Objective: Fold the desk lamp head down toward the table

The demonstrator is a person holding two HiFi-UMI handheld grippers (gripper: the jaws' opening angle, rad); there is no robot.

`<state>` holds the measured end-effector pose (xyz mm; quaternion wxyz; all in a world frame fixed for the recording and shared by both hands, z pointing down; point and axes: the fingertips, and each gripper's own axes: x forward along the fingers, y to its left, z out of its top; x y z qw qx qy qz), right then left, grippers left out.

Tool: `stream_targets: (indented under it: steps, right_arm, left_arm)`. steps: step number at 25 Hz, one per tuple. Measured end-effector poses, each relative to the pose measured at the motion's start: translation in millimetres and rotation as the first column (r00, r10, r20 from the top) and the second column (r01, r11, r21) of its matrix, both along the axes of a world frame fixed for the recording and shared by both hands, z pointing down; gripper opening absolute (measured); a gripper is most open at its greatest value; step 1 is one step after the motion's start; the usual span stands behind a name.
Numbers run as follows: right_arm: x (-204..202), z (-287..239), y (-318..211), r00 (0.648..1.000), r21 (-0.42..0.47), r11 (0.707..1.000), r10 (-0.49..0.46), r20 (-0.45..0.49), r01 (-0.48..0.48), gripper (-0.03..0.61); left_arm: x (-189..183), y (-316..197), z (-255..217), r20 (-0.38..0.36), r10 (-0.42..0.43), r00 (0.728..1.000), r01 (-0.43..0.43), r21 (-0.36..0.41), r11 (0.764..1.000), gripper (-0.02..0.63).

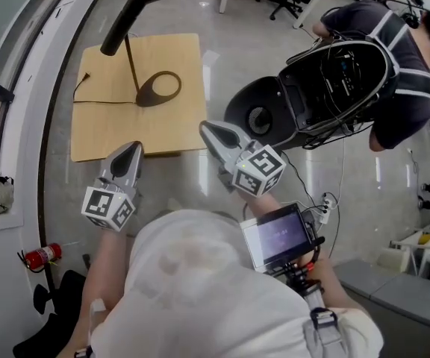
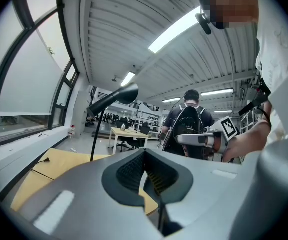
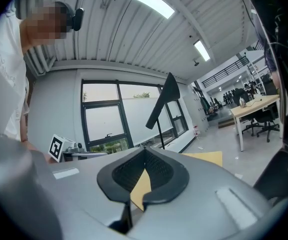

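**So: both grippers shut, lamp not yet touched**

Right now I have the left gripper [image 1: 129,154] with its jaws pressed together and nothing between them. Its own view shows the dark ribbed pads meeting at the tip. The right gripper [image 1: 212,131] is the same, jaws closed on nothing.

In the head view, both sit at the near edge of the light wooden tabletop [image 1: 103,136], the left one over the edge and the right one by the near right corner. They point roughly level.

The black desk lamp with a thin stem and ring-shaped base [image 1: 158,88] stands toward the far side of that tabletop, well apart from both grippers. Its long black head [image 2: 115,98] is raised and slanted, high above the wood. A thin dark cord [image 1: 99,101] runs from the base toward the table's left edge.

Beyond the table to the right, a person in a dark striped shirt [image 1: 398,58] bends over, wearing a black backpack [image 2: 189,126]. A red fire extinguisher [image 1: 42,256] lies on the floor at the left.
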<state>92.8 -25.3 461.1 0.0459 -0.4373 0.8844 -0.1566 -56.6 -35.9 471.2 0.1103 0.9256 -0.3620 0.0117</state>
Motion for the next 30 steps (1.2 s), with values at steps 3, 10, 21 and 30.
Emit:
stream_targets:
  steps: [3,10,21,30]
  right_arm:
    - [2,-2,-4,1.0,0.0,1.0,0.029,0.001,-0.029,0.012]
    - [-10,0,-15,0.998,0.002,0.998,0.067,-0.016,-0.067,0.012]
    - [-20,1,-36,0.998,-0.003,0.999,0.052,-0.031,-0.052,0.012]
    - [-15,0,-78,0.999,0.006,1.0,-0.016,-0.028,0.016,0.012]
  left_arm:
    - [2,-6,1,-0.004,0.033,0.999,-0.034,-0.005,0.999,0.002]
    - [-10,-15,11,-0.002,0.084,0.996,-0.084,-0.012,0.996,0.002]
    - [-30,-35,16,-0.008,0.05,0.999,-0.05,-0.038,0.998,0.002]
    - [-27,-57,16,0.028,-0.001,1.0,0.002,-0.031,1.0,0.002]
